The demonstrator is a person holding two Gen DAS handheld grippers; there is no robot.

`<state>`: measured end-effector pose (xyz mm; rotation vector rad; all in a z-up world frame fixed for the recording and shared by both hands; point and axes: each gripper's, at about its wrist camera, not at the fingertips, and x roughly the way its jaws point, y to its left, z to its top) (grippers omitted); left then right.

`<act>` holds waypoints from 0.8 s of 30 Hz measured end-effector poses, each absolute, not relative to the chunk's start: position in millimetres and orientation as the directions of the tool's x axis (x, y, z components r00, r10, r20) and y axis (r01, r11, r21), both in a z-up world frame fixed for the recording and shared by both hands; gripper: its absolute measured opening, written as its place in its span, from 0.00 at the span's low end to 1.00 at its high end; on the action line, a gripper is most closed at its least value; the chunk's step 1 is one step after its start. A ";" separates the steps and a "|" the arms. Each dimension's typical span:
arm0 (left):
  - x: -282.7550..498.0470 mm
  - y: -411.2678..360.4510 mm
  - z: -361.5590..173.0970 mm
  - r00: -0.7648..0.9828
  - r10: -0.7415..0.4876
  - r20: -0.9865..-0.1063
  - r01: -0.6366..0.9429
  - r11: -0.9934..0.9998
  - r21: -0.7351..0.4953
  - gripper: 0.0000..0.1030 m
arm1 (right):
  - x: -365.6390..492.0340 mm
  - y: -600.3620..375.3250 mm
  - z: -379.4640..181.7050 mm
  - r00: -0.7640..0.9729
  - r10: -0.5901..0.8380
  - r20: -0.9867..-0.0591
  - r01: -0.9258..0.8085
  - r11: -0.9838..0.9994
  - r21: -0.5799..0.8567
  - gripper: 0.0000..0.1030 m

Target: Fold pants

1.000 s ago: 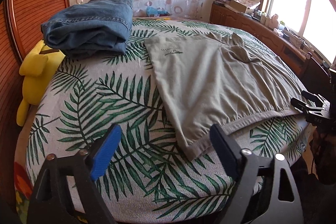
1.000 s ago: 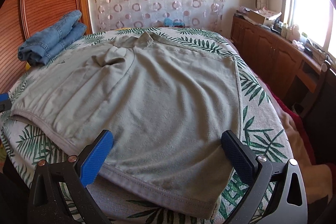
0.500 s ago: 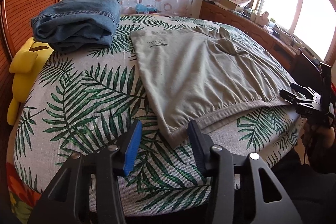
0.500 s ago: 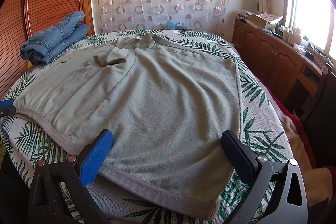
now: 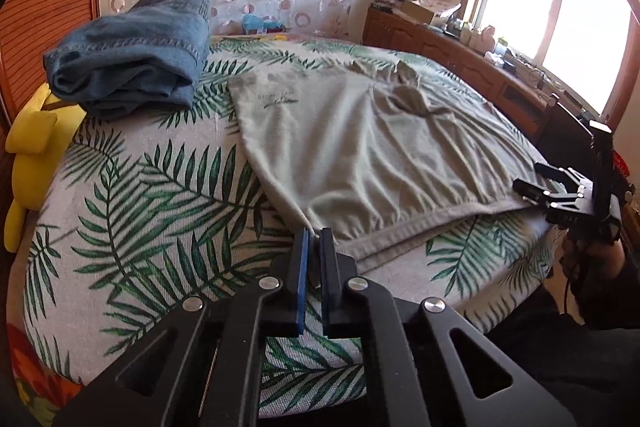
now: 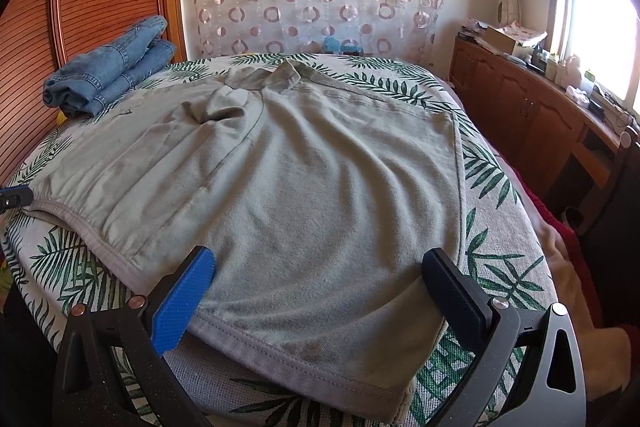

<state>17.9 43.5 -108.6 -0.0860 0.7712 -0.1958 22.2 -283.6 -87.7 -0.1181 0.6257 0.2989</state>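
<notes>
Bed [image 5: 132,195] w/ palm-leaf cover fills both views; one pair of grey-green pants [image 5: 372,151] lies spread flat on it, waistband hem along the near edge. One folded pile of jeans [image 5: 132,63] sits at the far left by the wooden headboard, well apart from the pants.

Left view only: a yellow plush [image 5: 28,155] squeezed betw. bed and headboard below the jeans, a small print on the pants' far-left part, and the right gripper [image 5: 540,183] seen from the side at the pants' far hem end. Right view only: the full width of the pants [image 6: 312,195], incl. the right side edge and the bunched crotch fabric near the far end; the cabinet [image 6: 532,107] under the window shows more fully here.

Left gripper [image 5: 314,239] is clenched on the near-left corner of the waistband; a bit of cloth shows betw. the two pads. Right gripper [image 6: 316,283] is released, jaws wide, straddling the hem at the near-right part of the pants; fabric lies betw. the fingers, but contact w/ the pads can't be told.

Count: 1 pants, 1 jeans pile, 1 plush, 2 grippers.
</notes>
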 end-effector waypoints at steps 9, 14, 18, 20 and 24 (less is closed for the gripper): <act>33.9 19.8 -60.6 0.743 -0.277 -0.609 0.238 0.960 -0.147 0.05 | 23.4 -290.9 -80.9 0.761 0.250 -0.599 -0.311 0.950 0.001 0.94; 52.9 -6.3 -39.2 0.762 -0.313 -0.566 0.299 0.946 -0.121 0.04 | 21.5 -298.9 -75.2 0.770 0.253 -0.586 -0.302 0.953 0.014 0.87; 72.0 -25.1 -26.2 0.753 -0.361 -0.550 0.347 0.928 -0.133 0.04 | 21.7 -300.9 -75.5 0.770 0.246 -0.588 -0.298 0.955 0.009 0.83; 79.0 -34.1 -21.4 0.750 -0.375 -0.544 0.364 0.922 -0.134 0.04 | 21.3 -301.9 -75.1 0.773 0.246 -0.585 -0.295 0.955 0.011 0.82; 89.3 -54.1 -13.9 0.742 -0.399 -0.538 0.405 0.907 -0.115 0.04 | 22.3 -302.6 -73.6 0.775 0.248 -0.581 -0.294 0.956 0.015 0.79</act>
